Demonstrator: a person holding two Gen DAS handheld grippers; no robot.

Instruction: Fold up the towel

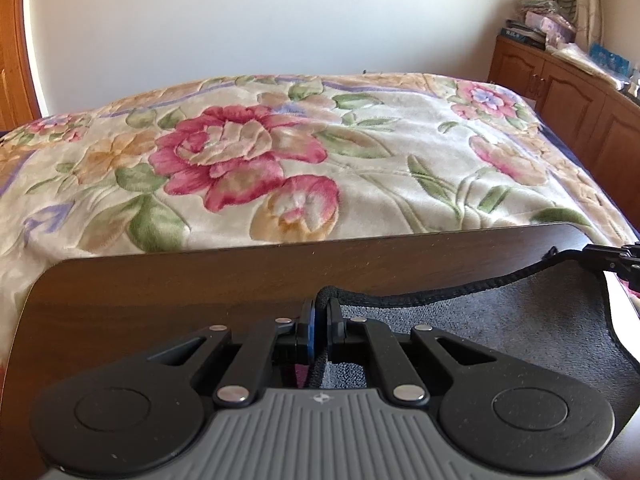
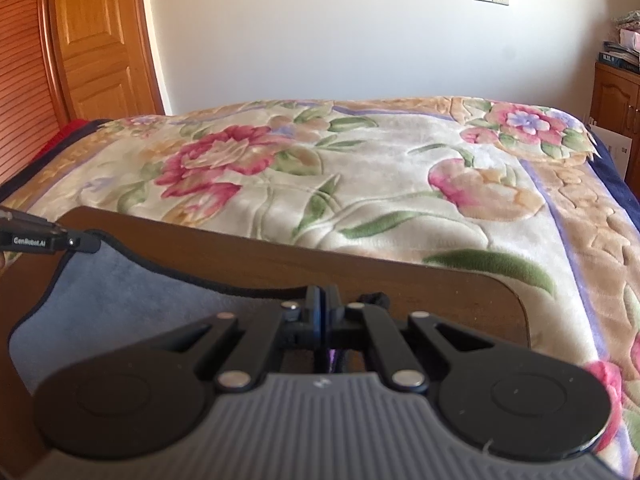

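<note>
A grey towel (image 1: 500,332) with a black bound hem lies on a dark wooden table (image 1: 160,292). My left gripper (image 1: 320,312) is shut on the towel's far hem at one corner, held just above the table. My right gripper (image 2: 323,304) is shut on the far hem at the other corner; the towel (image 2: 120,300) spreads to its left. The hem sags between the two grippers. The right gripper shows at the right edge of the left wrist view (image 1: 616,260); the left gripper shows at the left edge of the right wrist view (image 2: 48,240).
A bed with a floral blanket (image 1: 320,152) stands right behind the table's far edge. A wooden cabinet (image 1: 560,96) with clutter on top stands at the right wall. A wooden door (image 2: 96,40) is at the left.
</note>
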